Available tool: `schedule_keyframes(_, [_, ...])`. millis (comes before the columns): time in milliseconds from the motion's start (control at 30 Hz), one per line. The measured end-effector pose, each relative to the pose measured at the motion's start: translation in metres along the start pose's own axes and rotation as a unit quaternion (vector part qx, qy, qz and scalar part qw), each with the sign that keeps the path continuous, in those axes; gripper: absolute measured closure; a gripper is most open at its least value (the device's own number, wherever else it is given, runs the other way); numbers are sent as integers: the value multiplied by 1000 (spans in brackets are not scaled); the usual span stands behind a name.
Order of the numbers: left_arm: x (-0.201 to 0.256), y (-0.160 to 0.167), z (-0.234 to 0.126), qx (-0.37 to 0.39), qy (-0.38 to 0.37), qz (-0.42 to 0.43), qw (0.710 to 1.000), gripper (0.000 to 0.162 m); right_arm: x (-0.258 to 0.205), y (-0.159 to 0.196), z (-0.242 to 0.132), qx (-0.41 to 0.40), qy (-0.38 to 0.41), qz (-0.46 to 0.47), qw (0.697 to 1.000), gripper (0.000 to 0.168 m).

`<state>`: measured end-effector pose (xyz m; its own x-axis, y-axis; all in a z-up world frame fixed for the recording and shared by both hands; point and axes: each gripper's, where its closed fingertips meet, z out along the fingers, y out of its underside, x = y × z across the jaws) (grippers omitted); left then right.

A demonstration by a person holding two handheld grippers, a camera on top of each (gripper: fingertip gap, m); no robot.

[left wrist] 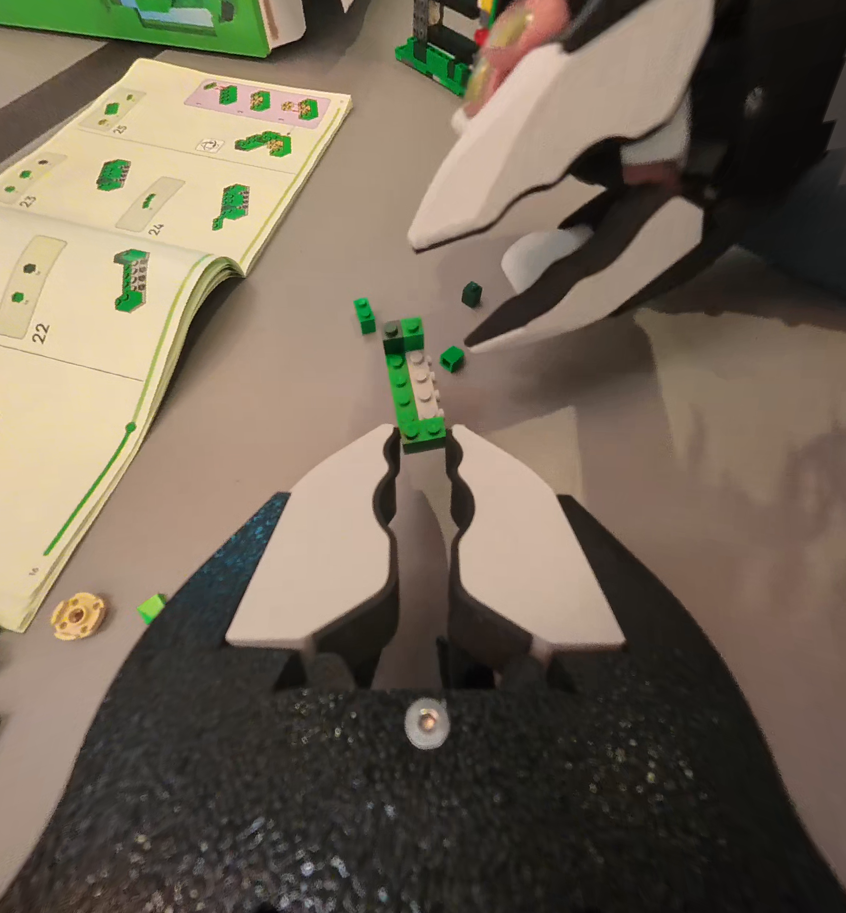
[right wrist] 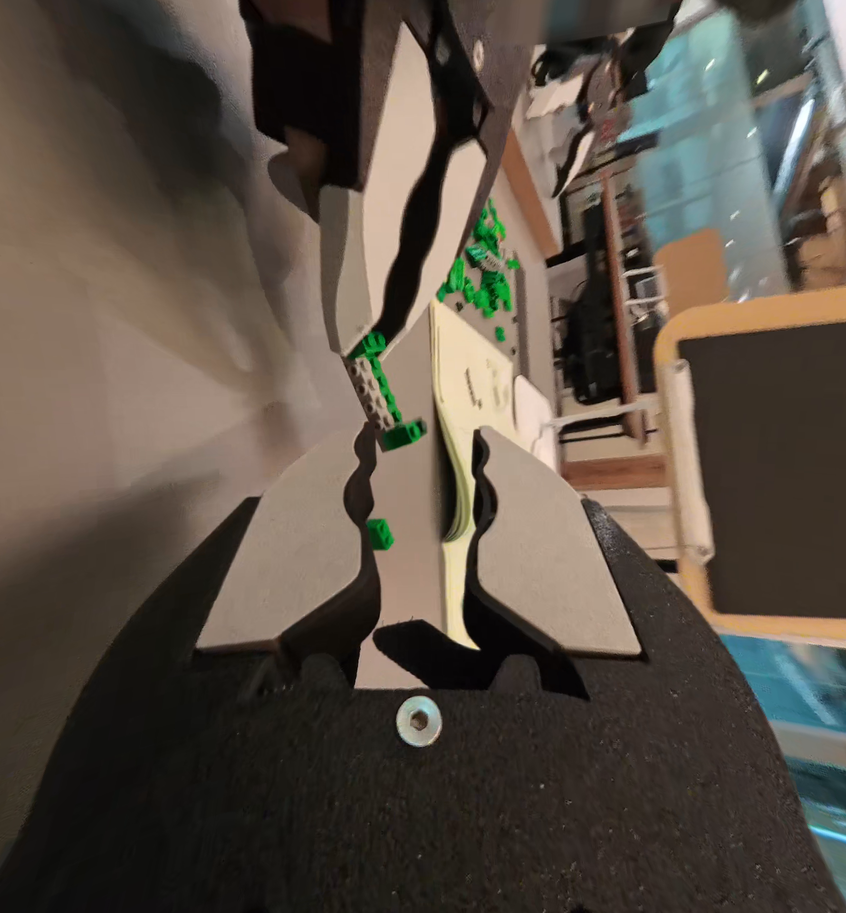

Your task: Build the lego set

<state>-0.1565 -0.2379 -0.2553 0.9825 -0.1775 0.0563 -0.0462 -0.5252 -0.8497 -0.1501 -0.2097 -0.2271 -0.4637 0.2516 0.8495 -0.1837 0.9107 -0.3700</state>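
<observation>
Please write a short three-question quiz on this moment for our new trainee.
1. True or false: the left gripper is clamped on the near end of the green and grey assembly.
2. Which gripper is open and empty? A left, B right.
3. Fill in: the open instruction booklet lies to the assembly's ____ in the left wrist view.

Key: 1 true; 2 B, the right gripper; 3 left.

Grey table (left wrist: 273, 444) — wooden shelving (right wrist: 623, 306) behind.

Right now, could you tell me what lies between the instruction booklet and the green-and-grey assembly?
Only a small green brick beside the assembly; otherwise bare table from the booklet, per the left wrist view.
</observation>
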Motion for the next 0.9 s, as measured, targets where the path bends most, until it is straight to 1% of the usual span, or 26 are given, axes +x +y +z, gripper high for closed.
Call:
schedule_keyframes(67, [-1, -1, -1, 5, 0, -14, 1000, 145, -4, -9, 3, 6, 9, -40, 999, 131])
schedule_keyframes(133, [-2, -2, -1, 10, 3, -26, 1000, 145, -10, -13, 9, -7, 14, -84, 996, 132])
schedule_keyframes(267, [1, -7, -2, 30, 21, -57, 998, 145, -14, -13, 21, -34, 48, -167, 984, 143])
schedule_keyframes(333, [2, -9, -3, 39, 29, -67, 997, 145, -11, -11, 25, -53, 69, -192, 978, 149])
schedule_keyframes(400, [2, -11, -5, 46, 33, -71, 996, 145, -8, -7, 27, -68, 84, -203, 973, 159])
schedule_keyframes(467, [2, -14, -6, 58, 32, -62, 996, 145, -6, -7, 28, -69, 90, -206, 972, 160])
schedule_keyframes(500, [2, -18, -8, 75, 31, -55, 995, 144, -3, -7, 27, -71, 96, -197, 973, 160])
schedule_keyframes(533, [3, -26, -12, 102, 33, -50, 993, 139, 1, -7, 26, -72, 103, -184, 975, 160])
schedule_keyframes(600, [3, -40, -21, 147, 29, -36, 988, 114, 8, -8, 22, -48, 109, -128, 985, 160])
schedule_keyframes(633, [2, -44, -24, 160, 19, -20, 987, 107, 10, -10, 20, -24, 105, -84, 991, 160])
schedule_keyframes(700, [-1, -48, -29, 175, -9, 19, 984, 106, 13, -20, 14, 59, 82, 39, 994, 161])
schedule_keyframes(733, [0, -49, -31, 181, -19, 39, 982, 108, 17, -28, 9, 119, 62, 113, 984, 161])
schedule_keyframes(767, [2, -52, -31, 187, -25, 57, 980, 111, 22, -37, 3, 184, 43, 188, 964, 160])
schedule_keyframes(800, [5, -54, -32, 192, -32, 75, 978, 113, 29, -44, -5, 247, 23, 259, 933, 160])
schedule_keyframes(867, [14, -60, -34, 206, -46, 115, 971, 118, 40, -53, -23, 364, -31, 374, 852, 160])
schedule_keyframes(900, [19, -65, -36, 218, -53, 135, 965, 123, 46, -54, -31, 408, -51, 417, 811, 160])
